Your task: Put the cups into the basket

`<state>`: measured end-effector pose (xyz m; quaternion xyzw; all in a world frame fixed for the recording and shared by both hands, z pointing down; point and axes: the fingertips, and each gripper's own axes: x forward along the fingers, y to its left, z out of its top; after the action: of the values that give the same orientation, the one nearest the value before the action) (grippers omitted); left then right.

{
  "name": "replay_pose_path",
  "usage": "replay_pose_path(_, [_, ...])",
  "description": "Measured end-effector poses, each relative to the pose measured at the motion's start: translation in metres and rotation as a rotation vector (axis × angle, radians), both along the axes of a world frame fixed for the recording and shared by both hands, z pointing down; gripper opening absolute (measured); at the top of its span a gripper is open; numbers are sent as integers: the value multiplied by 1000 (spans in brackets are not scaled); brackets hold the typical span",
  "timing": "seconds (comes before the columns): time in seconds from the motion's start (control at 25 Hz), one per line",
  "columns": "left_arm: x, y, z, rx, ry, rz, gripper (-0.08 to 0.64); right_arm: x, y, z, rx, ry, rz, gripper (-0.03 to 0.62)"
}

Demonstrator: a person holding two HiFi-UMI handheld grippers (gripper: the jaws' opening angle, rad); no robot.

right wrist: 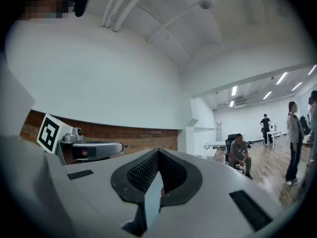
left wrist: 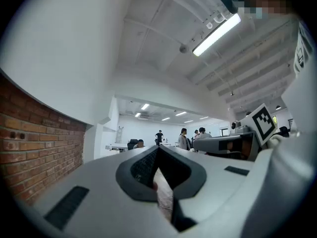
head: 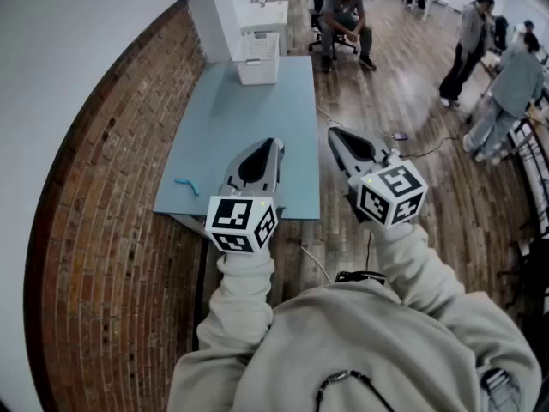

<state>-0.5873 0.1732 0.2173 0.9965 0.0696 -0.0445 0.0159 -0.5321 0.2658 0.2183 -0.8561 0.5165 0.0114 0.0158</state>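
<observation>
Left gripper and right gripper: jaws pressed together, nothing gripped. Each cube carries black-and-white square markers.

Blue table, brick wall, seated person, wood flr

You have no word, number, brand or sign to read anywhere here. The only printed marks are black-and-white square patterns. They sit on the left white plastic cube at the back of your left tongs and on the right white plastic cube at the back of your right tongs. They are blocky code patterns, not letters or digits. The clothing of the people at the far end of the room is too small to show any print.
</observation>
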Motion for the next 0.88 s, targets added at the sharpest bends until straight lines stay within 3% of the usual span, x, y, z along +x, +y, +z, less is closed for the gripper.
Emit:
replay_pose_path(0.24, [6, 6, 10, 23, 0, 34, -5, 3, -8, 8, -17, -1, -13, 8])
replay_pose_path(0.56, [13, 1, 3, -4, 25, 37, -5, 13, -8, 20, -24, -42, -48, 8])
replay_pose_path(0.68, [23, 0, 18, -6, 6, 35, -5, 22, -9, 32, -32, -62, -57, 8])
replay_pose_path(0.88, [44, 1, 67, -83, -66, 28, -5, 46, -4, 71, -55, -124, -73, 8])
